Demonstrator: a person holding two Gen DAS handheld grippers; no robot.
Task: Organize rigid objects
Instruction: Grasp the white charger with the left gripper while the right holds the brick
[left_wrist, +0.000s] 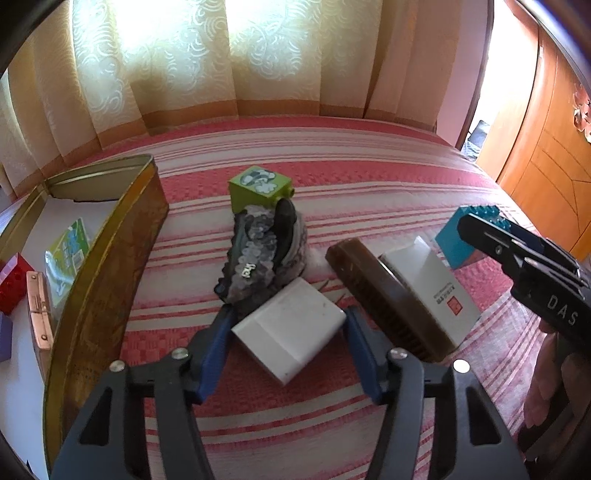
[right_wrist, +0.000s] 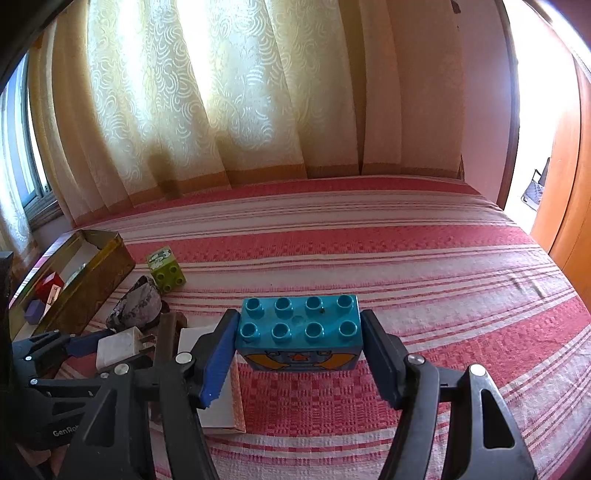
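My left gripper (left_wrist: 288, 325) straddles a white plug adapter (left_wrist: 291, 328) lying on the striped bedspread; its blue pads touch or nearly touch the adapter's sides. My right gripper (right_wrist: 299, 332) straddles a blue building brick (right_wrist: 299, 330) standing on the bed, pads close to both ends with a small gap on the right. A green cube brick (left_wrist: 260, 188), a crystal rock (left_wrist: 262, 254), a brown brush (left_wrist: 384, 295) and a white box (left_wrist: 432, 280) lie between them. The gold tin (left_wrist: 107, 258) at the left holds a red brick (left_wrist: 13, 277) and other small items.
Curtains (left_wrist: 221, 62) hang behind the bed's far edge. A wooden wardrobe (left_wrist: 546, 147) stands at the right. The tin also shows in the right wrist view (right_wrist: 92, 280), as do the green cube (right_wrist: 165, 271) and the rock (right_wrist: 135, 308).
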